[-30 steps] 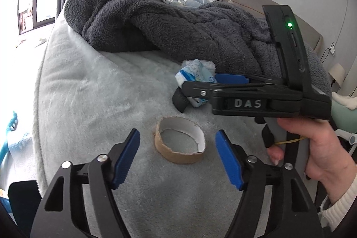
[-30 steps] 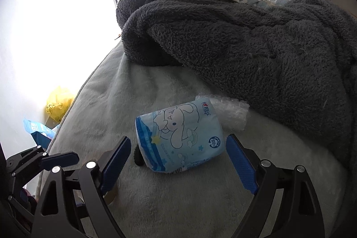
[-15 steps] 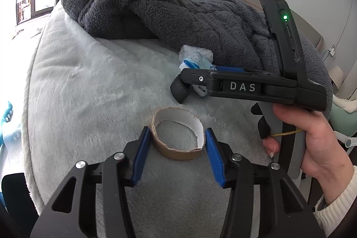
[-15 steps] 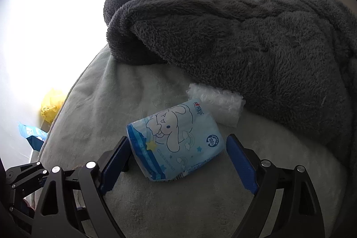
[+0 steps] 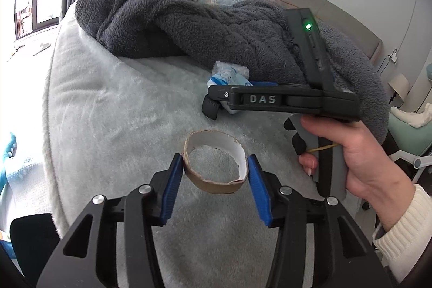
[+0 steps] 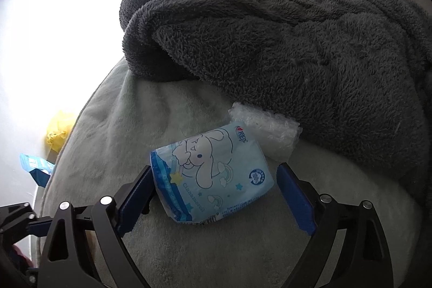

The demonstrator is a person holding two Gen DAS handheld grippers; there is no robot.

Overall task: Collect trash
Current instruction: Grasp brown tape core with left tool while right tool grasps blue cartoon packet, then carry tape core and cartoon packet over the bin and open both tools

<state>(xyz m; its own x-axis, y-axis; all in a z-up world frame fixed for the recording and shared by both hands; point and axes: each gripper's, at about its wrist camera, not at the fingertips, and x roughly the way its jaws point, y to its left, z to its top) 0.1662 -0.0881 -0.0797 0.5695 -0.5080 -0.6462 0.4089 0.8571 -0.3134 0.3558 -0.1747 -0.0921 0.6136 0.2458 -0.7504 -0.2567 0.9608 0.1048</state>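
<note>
Closing since before, left gripper (image 5: 214, 170) jaws now pinch the cardboard ring (image 5: 215, 161).

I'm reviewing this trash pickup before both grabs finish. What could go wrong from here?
The left hand-held gripper squeezes a thin cardboard ring across its open sides; it may buckle and slip out. The right hand-held gripper straddles the soft tissue pack with a gap at its right pad; closing could push it sideways. The bubble wrap behind may get dragged along.
</note>
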